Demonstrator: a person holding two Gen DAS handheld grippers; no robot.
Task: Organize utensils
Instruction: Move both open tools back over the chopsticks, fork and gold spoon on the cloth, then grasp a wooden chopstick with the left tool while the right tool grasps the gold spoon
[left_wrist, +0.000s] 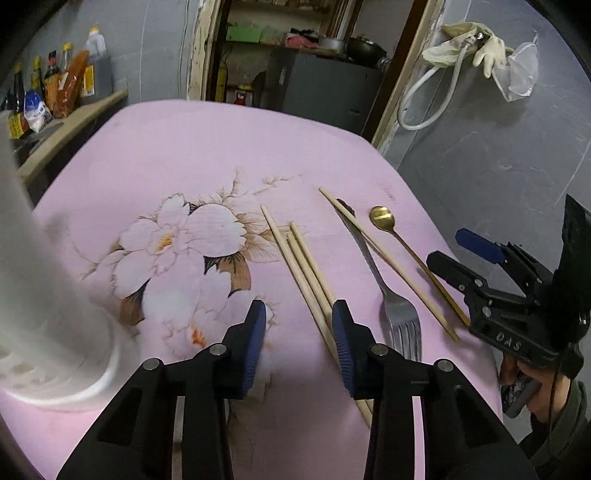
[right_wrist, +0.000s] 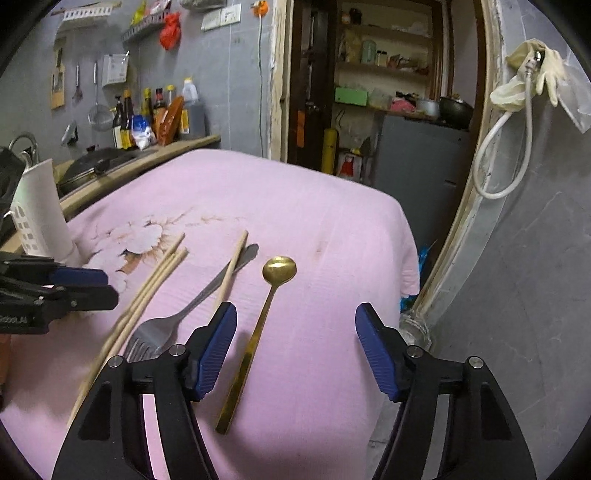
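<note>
both tools, left tool (left_wrist: 298, 314) and right tool (right_wrist: 295, 317), stand apart with ribbed blue pads above the pink flowered table (left_wrist: 229, 147); wooden chopsticks (left_wrist: 301, 266), steel fork (left_wrist: 400, 314), slim gold spoon (right_wrist: 271, 295) lie flat.

white holder (left_wrist: 44, 295) blocks left, cloth (left_wrist: 192, 155) beyond open

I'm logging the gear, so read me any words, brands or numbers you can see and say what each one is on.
"DAS": raised letters on the black body of the right gripper, left wrist view.
Lettering on the left gripper body: cut off, unreadable.
Labels on the sauce bottles: too small and blurred.
</note>
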